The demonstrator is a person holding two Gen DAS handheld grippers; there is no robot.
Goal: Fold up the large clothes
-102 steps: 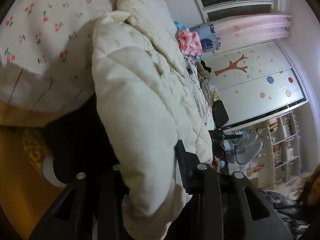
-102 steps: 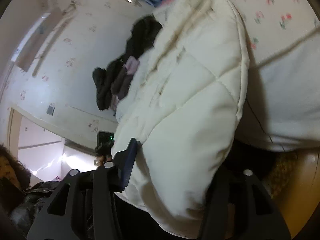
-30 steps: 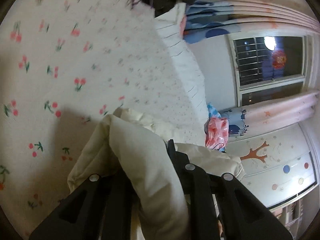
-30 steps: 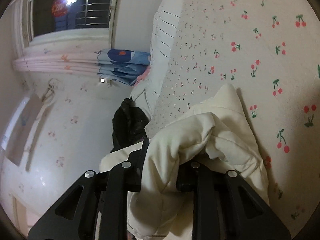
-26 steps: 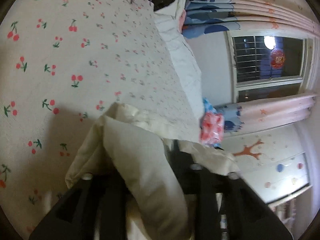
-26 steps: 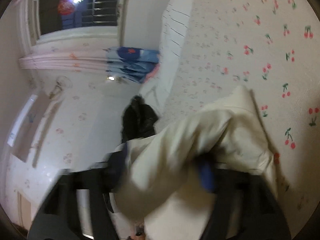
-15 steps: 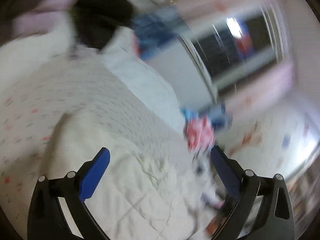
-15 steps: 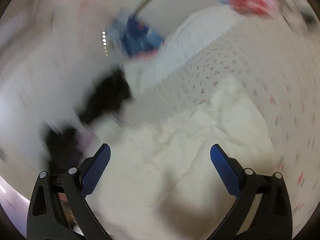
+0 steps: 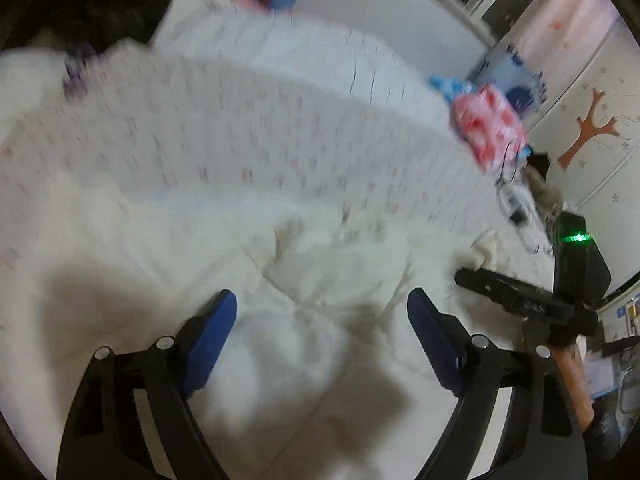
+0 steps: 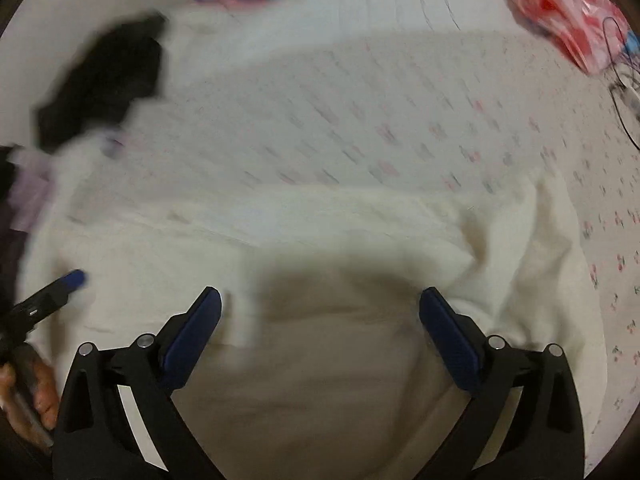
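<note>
The right gripper (image 10: 320, 316) is hovering with its jaws spread wide and empty over a cream quilted coat (image 10: 320, 248), which is lying on a cherry-print bed sheet (image 10: 400, 120). A black garment (image 10: 104, 80) is lying far left.

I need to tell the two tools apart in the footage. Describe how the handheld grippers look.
Both look alike: the left gripper and the right gripper have black angular frames with silver screws and two fingers faced with blue pads. Seen from the left wrist, the right one's body shows a green light.
</note>
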